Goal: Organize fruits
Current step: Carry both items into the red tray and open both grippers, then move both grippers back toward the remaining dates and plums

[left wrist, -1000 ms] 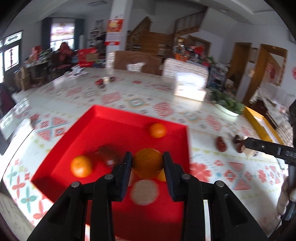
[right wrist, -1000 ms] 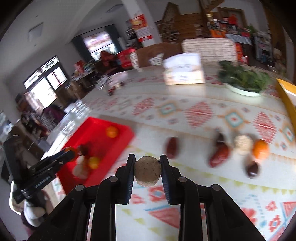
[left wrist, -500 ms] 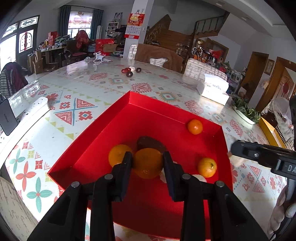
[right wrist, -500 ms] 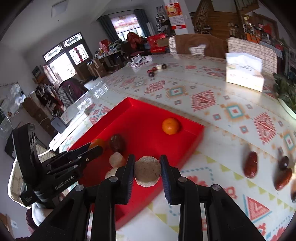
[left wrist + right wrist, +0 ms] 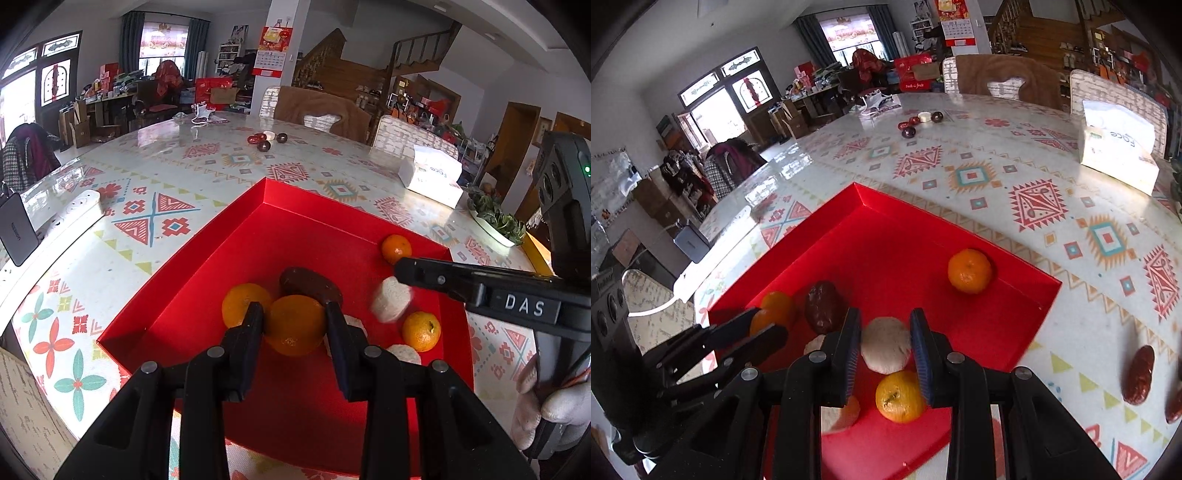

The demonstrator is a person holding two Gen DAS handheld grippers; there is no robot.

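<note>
Red tray (image 5: 1027,295) far half bare and open to approach, near half crowded with oranges (image 5: 421,331), a dark fruit (image 5: 822,306), pale discs (image 5: 406,353), both grippers side by side above them.

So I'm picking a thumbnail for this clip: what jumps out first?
The bright red tray on the patterned table, with oranges and pale round cakes lying in it. Over it, the left tool grips an orange and the right tool grips a pale cake.
</note>
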